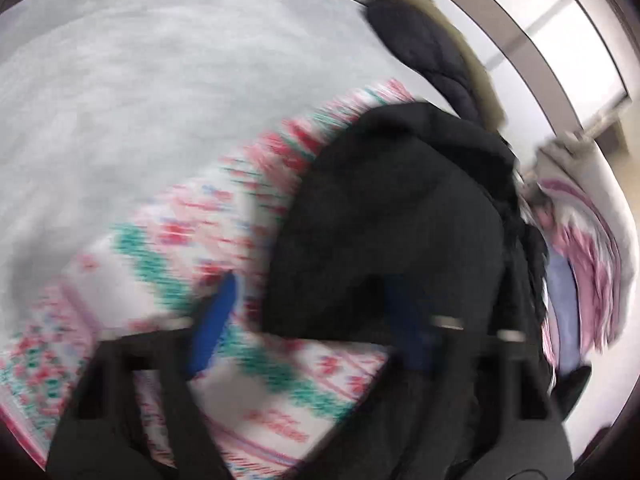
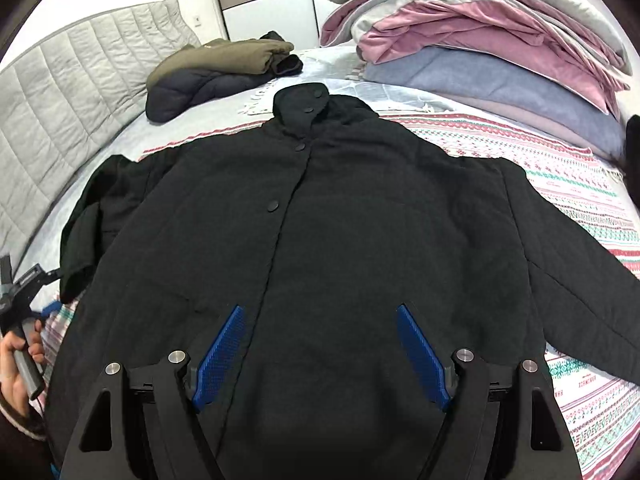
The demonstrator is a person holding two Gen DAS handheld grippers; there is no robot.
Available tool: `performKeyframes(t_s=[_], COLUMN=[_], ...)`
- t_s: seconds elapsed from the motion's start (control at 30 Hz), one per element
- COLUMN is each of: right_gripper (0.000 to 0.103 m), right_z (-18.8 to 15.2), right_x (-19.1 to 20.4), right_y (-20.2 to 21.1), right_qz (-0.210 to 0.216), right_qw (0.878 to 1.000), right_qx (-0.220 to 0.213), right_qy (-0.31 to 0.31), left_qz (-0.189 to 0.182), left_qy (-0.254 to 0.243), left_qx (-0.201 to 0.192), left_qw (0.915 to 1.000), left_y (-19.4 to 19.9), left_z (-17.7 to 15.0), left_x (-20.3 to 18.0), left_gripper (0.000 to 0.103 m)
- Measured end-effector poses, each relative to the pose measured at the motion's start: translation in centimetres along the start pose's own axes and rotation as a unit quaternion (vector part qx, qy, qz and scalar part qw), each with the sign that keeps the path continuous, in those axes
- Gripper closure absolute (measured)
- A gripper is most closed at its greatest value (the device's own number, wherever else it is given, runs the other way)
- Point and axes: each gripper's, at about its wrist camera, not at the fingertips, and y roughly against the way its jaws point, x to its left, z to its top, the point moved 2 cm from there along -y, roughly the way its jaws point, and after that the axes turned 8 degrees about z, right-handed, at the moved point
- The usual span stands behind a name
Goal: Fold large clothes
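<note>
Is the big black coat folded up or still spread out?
Spread out. The black coat lies flat, front up, on the patterned blanket, with both sleeves stretched out sideways and no fold yet.

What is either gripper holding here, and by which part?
Right gripper: nothing, its jaws stand open above the black coat. Left gripper is at the coat's sleeve end, but blur hides whether it grips.

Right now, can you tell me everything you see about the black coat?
The black coat lies front side up, spread flat on the patterned blanket. It looks thick and matte, with a high collar and round black buttons down the closed front. One sleeve stretches out flat; the other is bunched near the left gripper. The right gripper hangs open over its hem.
</note>
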Motion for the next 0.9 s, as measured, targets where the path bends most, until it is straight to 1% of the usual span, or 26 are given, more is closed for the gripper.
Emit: performKeyframes(t_s=[0.03,0.07,0.1,0.13,0.17,0.2,0.27,0.3,0.37,0.4,0.47,0.5,0.53,0.57,0.6,0.67,0.7,0.73,0.77,0.8,0.83,0.87,0.9], right_gripper=[0.024,0.024,0.024,0.024,0.024,0.024,0.024,0.024,0.024,0.024,0.024,0.024,0.024,0.024,0.024,0.024,0.024,0.024,0.024,0.024,0.024,0.024,0.024], right_z=[-0.1,-0.1,-0.1,-0.1,-0.2,-0.2,-0.1,0.0,0.0,0.0,0.0,0.1,0.2,0.2,0.2,0.4,0.4,0.4,0.4,0.5,0.5,0.6,0.6], right_x=[0.1,0.3,0.4,0.4,0.4,0.4,0.0,-0.2,-0.7,-0.9,-1.3,-1.5,-1.6,-1.7,-1.8,-2.0,-2.1,-2.2,-2.3,-2.5,-2.6,-2.8,-3.1], right_y=[-0.1,-0.3,-0.3,-0.3,-0.3,-0.2,0.0,0.0,0.0,0.0,-0.1,-0.2,-0.2,-0.3,-0.4,-0.7,-0.8,-1.0,-1.2,-1.2,-1.1,-0.9,-0.5], right_qz=[-0.001,-0.001,0.0,0.0,-0.001,-0.002,-0.007,-0.009,-0.008,-0.008,-0.01,-0.011,-0.015,-0.019,-0.025,-0.036,-0.04,-0.043,-0.049,-0.053,-0.056,-0.056,-0.054], right_qw=[1.0,1.0,1.0,1.0,1.0,1.0,1.0,1.0,1.0,1.0,1.0,1.0,1.0,1.0,1.0,0.999,0.999,0.999,0.999,0.999,0.998,0.998,0.998], right_qx=[0.001,0.003,0.004,0.004,0.004,0.002,-0.003,-0.005,-0.008,-0.007,-0.006,-0.006,-0.007,-0.007,-0.008,-0.007,-0.006,-0.004,-0.001,0.0,-0.001,-0.003,-0.008], right_qy=[0.001,0.003,0.004,0.005,0.007,0.009,0.007,0.003,-0.008,-0.011,-0.016,-0.017,-0.016,-0.016,-0.014,-0.01,-0.009,-0.007,-0.004,-0.004,-0.004,-0.005,-0.006], left_qz=[0.001,0.002,0.009,0.021,0.039,0.062,0.113,0.139,0.193,0.219,0.268,0.299,0.334,0.357,0.4,0.437,0.44,0.423,0.407,0.379,0.354,0.334,0.318], left_qy=[-0.006,-0.017,-0.039,-0.049,-0.064,-0.088,-0.126,-0.141,-0.167,-0.178,-0.195,-0.204,-0.215,-0.225,-0.244,-0.26,-0.254,-0.24,-0.234,-0.228,-0.23,-0.235,-0.241], left_qx=[0.007,0.015,0.018,0.008,-0.017,-0.054,-0.126,-0.155,-0.2,-0.217,-0.238,-0.249,-0.267,-0.282,-0.306,-0.315,-0.313,-0.302,-0.289,-0.262,-0.228,-0.202,-0.186], left_qw=[1.0,0.9997,0.999,0.9986,0.997,0.9927,0.9776,0.9679,0.946,0.9344,0.9132,0.8984,0.8782,0.8617,0.8289,0.8013,0.8026,0.8195,0.8344,0.8582,0.8775,0.8902,0.898], left_y=[-0.3,-0.6,-0.6,0.0,1.3,2.9,6.3,7.7,9.6,10.4,11.4,11.7,12.1,12.5,12.6,12.2,12.2,12.1,11.6,10.8,9.6,8.3,7.4], left_z=[0.0,0.2,0.7,1.2,2.0,3.1,6.2,7.7,11.2,12.9,16.0,17.2,18.3,18.8,20.0,21.0,21.5,21.7,21.7,21.4,20.5,19.4,18.4], left_x=[-0.2,-0.9,-1.7,-2.1,-2.5,-2.7,-2.8,-2.9,-2.9,-2.5,-2.8,-2.9,-2.9,-2.9,-3.1,-3.2,-2.3,-1.3,-1.1,-0.5,0.1,0.4,0.3], left_gripper=[0.075,0.09,0.09,0.091,0.091,0.092,0.092,0.093,0.095,0.096,0.099,0.103,0.103,0.103,0.103,0.103,0.103,0.103,0.103,0.095,0.077,0.066,0.047])
